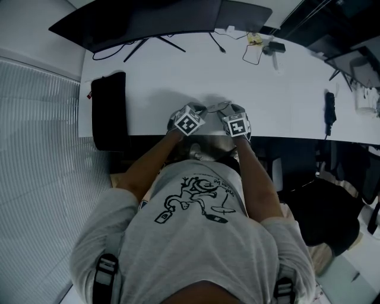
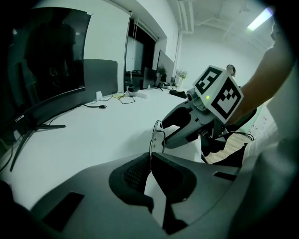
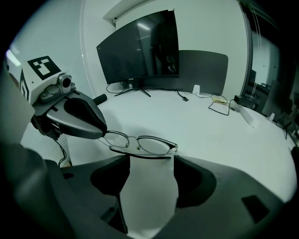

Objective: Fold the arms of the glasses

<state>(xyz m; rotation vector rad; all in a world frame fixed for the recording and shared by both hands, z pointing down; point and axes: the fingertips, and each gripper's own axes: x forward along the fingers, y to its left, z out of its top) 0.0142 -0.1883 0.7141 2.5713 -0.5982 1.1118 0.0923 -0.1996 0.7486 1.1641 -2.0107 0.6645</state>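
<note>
Head view showed a broad white tabletop (image 1: 178, 71) carrying a curved black monitor (image 1: 160, 18). At its left lay a black oblong pad or case (image 1: 108, 110). Its contents could not be seen, and no open container was present. The left gripper (image 2: 150, 161) was pinched almost closed on one end of the thin metal-framed glasses (image 3: 140, 144), which sat near the tabletop's front edge between both grippers. The right gripper (image 3: 152, 158) stood wide apart and empty, just short of the frame. One dark arm appeared folded behind the lenses. Assessment: folding was under way. The next move called for the right gripper to swing any unfolded arm inward while the left steadied the frame.
</note>
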